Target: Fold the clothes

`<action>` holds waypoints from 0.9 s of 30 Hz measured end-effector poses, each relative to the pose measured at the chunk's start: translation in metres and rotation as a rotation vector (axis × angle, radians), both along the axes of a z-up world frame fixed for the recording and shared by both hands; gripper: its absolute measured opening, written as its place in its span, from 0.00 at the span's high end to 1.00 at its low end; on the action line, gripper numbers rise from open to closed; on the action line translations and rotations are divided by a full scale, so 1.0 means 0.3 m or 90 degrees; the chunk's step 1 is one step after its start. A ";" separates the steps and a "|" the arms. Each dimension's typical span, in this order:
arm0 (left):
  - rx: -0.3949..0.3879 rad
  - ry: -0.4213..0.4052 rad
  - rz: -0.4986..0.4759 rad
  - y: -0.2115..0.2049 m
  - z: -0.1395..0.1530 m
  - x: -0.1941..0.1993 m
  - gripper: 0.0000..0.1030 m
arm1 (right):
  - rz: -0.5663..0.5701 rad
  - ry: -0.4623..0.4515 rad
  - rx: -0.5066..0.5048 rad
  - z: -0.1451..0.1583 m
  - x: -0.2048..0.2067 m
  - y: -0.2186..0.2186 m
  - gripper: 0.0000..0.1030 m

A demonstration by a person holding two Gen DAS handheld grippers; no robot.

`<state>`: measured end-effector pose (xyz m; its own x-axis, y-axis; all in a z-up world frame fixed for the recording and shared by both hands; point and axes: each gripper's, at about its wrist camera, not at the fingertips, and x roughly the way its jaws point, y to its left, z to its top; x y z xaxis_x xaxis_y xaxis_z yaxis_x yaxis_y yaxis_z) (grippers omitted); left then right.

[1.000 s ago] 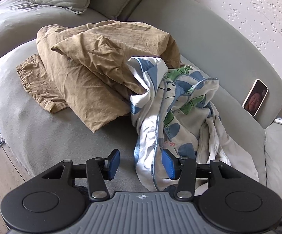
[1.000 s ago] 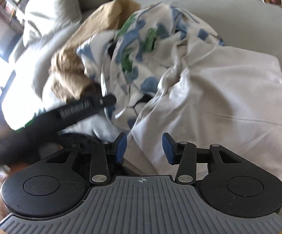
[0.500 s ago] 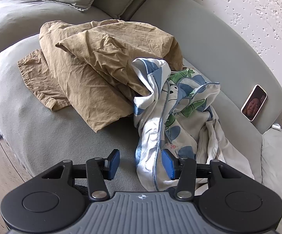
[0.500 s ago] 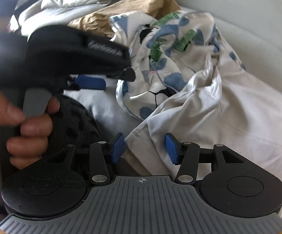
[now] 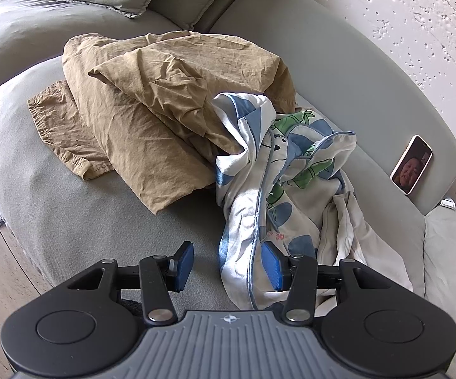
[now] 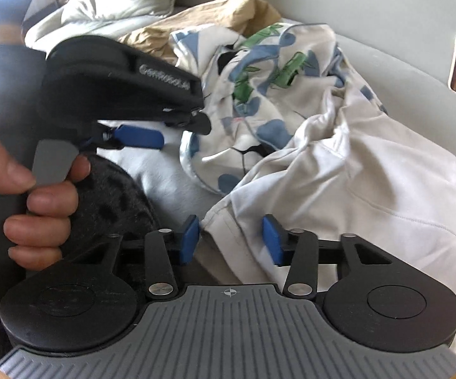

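Crumpled white cotton garment (image 6: 370,195) bunches between the right gripper (image 6: 231,241) fingers, which have just been closing; left gripper (image 5: 229,265) fingers apart over the grey couch (image 5: 86,221).

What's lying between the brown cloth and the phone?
The patterned garment, crumpled on the sofa, fills that stretch between the brown cloth and the phone; the left wrist view shows it.

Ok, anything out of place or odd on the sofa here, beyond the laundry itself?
One thing: a phone leans upright against the sofa backrest with its screen lit, right beside the printed garment. It has no part in folding. The tan garment and white garment are just crumpled, unfolded.
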<state>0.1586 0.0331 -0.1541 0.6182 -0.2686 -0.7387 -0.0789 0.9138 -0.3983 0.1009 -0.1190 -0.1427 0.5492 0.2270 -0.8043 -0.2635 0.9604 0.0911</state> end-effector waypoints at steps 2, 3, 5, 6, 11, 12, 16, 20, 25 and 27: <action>0.000 0.000 -0.001 -0.001 0.000 0.001 0.55 | -0.015 0.005 0.029 0.009 0.001 -0.023 0.60; 0.000 0.000 -0.001 -0.001 0.000 0.001 0.55 | -0.026 0.012 0.048 0.012 0.003 -0.038 0.60; -0.001 0.001 -0.002 0.000 -0.001 0.002 0.55 | -0.051 0.029 0.084 0.010 0.014 -0.075 0.63; 0.000 0.000 0.001 0.000 0.000 -0.006 0.55 | -0.064 0.038 0.103 0.008 0.019 -0.094 0.63; 0.002 0.000 0.000 0.000 0.002 -0.008 0.55 | -0.139 0.095 0.227 -0.015 0.043 -0.205 0.66; 0.002 0.000 0.000 -0.001 0.002 -0.006 0.55 | -0.151 0.103 0.246 -0.020 0.046 -0.221 0.72; 0.003 0.001 -0.001 -0.001 0.003 -0.007 0.55 | -0.121 0.085 0.223 -0.019 0.038 -0.204 0.74; 0.006 0.002 -0.002 -0.003 0.005 -0.008 0.55 | -0.059 0.052 0.152 -0.011 0.022 -0.135 0.69; 0.008 0.002 -0.002 -0.009 0.004 -0.005 0.55 | 0.013 -0.016 0.050 -0.003 -0.020 -0.049 0.78; 0.009 0.003 -0.003 -0.012 0.004 -0.004 0.55 | 0.031 -0.042 0.018 -0.002 -0.041 -0.022 0.93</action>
